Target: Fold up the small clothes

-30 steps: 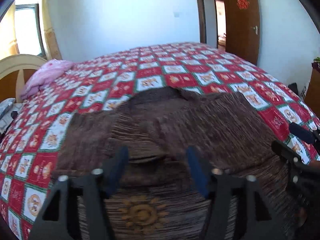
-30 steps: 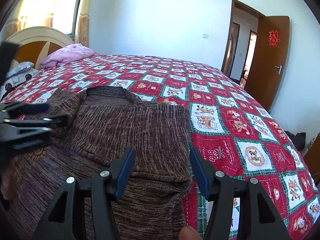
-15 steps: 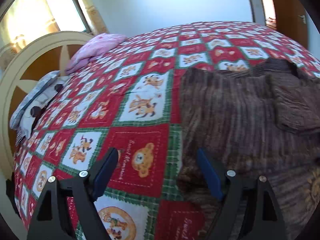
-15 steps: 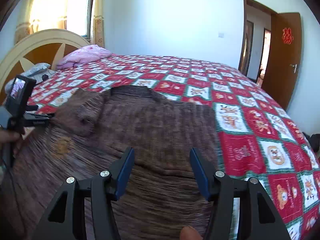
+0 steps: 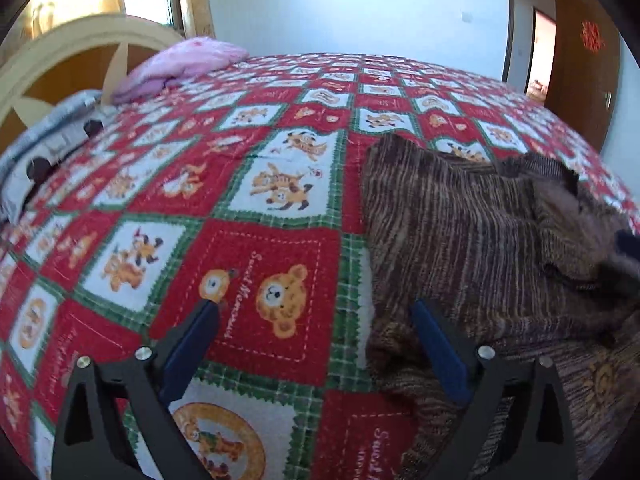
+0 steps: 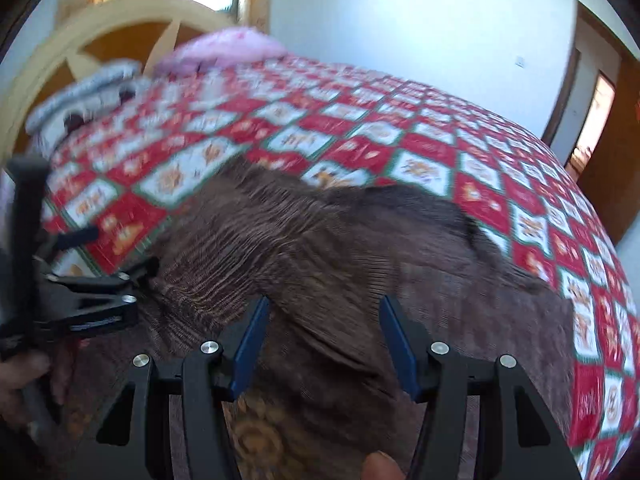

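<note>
A small brown striped knit sweater [image 5: 472, 232] lies on the red, white and green patterned bedspread [image 5: 260, 248], both sleeves folded in over its body. My left gripper [image 5: 316, 336] is open at the sweater's left edge, its right finger over the knit, its left finger over the bedspread. My right gripper [image 6: 324, 328] is open and empty, low over the middle of the sweater [image 6: 340, 248]. The left gripper [image 6: 96, 292] also shows at the left of the blurred right wrist view, at the sweater's left edge.
A pink pillow [image 5: 188, 60] and a grey bundle [image 5: 44, 136] lie against the cream and wood headboard [image 5: 68, 64] at the far left. A brown door [image 5: 580, 60] stands open at the far right. A person's thumb [image 6: 380, 466] shows at the bottom edge.
My left gripper has swung left from over the sweater's middle to its left edge. My right gripper has moved left from the right edge to over the middle. Both stay open.
</note>
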Demonstrator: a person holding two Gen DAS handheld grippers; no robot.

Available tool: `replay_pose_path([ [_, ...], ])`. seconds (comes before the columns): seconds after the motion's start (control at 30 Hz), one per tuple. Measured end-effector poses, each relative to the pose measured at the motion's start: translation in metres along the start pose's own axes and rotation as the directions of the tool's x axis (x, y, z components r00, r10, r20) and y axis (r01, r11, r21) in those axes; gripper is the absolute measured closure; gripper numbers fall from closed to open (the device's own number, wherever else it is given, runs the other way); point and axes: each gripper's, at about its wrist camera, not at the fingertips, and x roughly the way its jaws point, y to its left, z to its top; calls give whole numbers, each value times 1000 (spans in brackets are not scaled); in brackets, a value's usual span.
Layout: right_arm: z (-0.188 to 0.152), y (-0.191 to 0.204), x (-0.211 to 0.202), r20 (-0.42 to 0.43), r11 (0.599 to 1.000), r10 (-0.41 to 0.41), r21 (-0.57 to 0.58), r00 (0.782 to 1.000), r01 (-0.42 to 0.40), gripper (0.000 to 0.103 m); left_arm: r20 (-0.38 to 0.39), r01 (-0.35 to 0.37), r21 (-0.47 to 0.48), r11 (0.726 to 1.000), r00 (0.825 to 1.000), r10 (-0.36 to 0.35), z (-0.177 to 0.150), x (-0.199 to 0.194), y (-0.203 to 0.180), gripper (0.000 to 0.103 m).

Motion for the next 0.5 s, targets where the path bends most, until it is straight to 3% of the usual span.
replay_pose_path([
  [0.1,1,-5,22,-60,998,-61,3,996,62,45,-9,32,-23,999,999,-33,0,2,3,3],
  [0.2,-1,-48,19,-58,981,-138,130,989,144,45,-2,41,-29,999,999,-41,-1,1,5,3],
  [0.33,-13,-125,2,-87,902,-254,337,963,268,45,1,43,-30,999,999,-43,-1,1,4,3],
  [0.4,-23,-148,-9,-93,879,-230,407,969,247,44,2,47,-34,998,999,-47,-2,0,5,2],
  [0.5,-31,-141,-26,-51,895,-155,415,987,162,45,4,48,-33,998,999,-47,-2,0,5,2],
])
